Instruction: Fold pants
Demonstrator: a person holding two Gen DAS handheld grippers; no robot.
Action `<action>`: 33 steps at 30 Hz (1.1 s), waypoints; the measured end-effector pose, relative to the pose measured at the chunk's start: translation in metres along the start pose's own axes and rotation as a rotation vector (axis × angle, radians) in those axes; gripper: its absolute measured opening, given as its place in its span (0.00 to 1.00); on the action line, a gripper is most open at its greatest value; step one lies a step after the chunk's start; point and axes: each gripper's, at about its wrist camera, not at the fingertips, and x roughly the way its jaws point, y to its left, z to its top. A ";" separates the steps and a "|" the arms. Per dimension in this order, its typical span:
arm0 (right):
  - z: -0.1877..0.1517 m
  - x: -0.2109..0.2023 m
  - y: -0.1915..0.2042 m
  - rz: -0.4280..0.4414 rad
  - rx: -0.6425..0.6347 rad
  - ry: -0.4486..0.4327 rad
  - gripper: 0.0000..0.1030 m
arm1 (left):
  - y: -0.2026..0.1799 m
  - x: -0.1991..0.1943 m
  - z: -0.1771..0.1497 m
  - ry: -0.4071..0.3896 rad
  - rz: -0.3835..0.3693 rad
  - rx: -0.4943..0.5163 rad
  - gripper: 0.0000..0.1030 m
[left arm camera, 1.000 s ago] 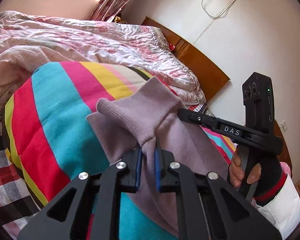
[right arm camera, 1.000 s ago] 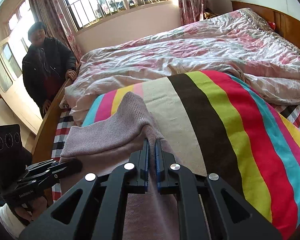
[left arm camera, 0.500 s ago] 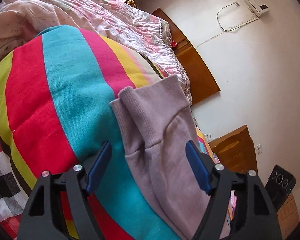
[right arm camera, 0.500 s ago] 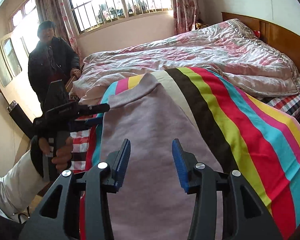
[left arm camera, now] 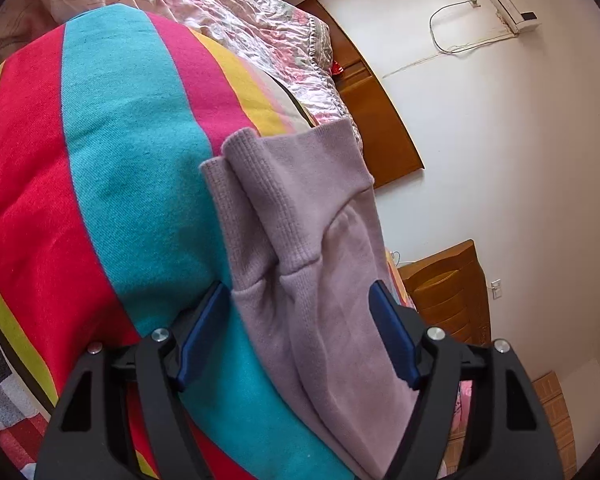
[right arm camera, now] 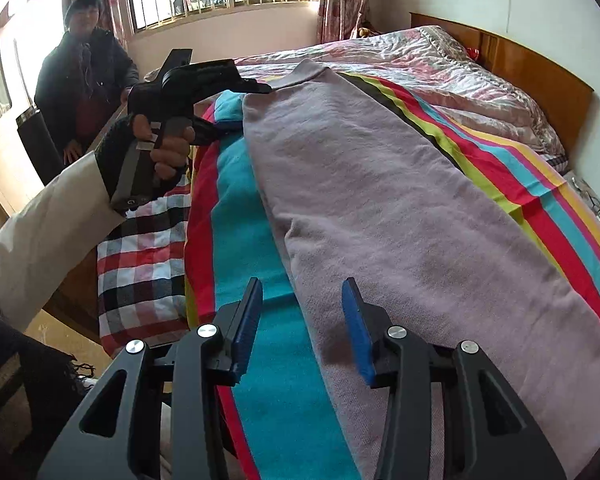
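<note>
Mauve knit pants [right arm camera: 380, 200] lie stretched out lengthwise on a striped blanket [right arm camera: 252, 216]. In the left wrist view their two ribbed cuffs [left arm camera: 284, 200] overlap, one on the other. My left gripper [left arm camera: 298, 336] hovers open over that cuff end, its blue pads [left arm camera: 204, 332] apart on either side of the cloth and not pressing it. A hand holds this left gripper [right arm camera: 240, 108] at the far end in the right wrist view. My right gripper [right arm camera: 302, 328] is at the near end. Its jaws are closing, with the pants' left edge under the gap and no pad touching.
A pink quilt [right arm camera: 440, 68] covers the far half of the bed before a wooden headboard [right arm camera: 540, 80]. A checked sheet [right arm camera: 140, 256] hangs at the bed's left edge. A person in a dark coat [right arm camera: 84, 80] stands by the window. A wooden nightstand [left arm camera: 448, 292] is by the wall.
Both grippers were shut on the pants and have let go and opened. The right gripper drew back along the pants to their near end. The pants now lie flat.
</note>
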 end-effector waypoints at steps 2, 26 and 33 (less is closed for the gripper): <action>-0.004 0.004 0.015 -0.070 -0.093 0.030 0.37 | -0.004 0.001 -0.003 0.000 0.024 0.028 0.77; -0.027 0.015 0.030 -0.173 -0.170 0.061 0.19 | -0.011 -0.002 0.005 -0.021 0.175 0.183 0.20; 0.007 -0.023 -0.009 0.104 0.095 -0.109 0.40 | -0.077 -0.055 -0.015 -0.278 0.400 0.412 0.55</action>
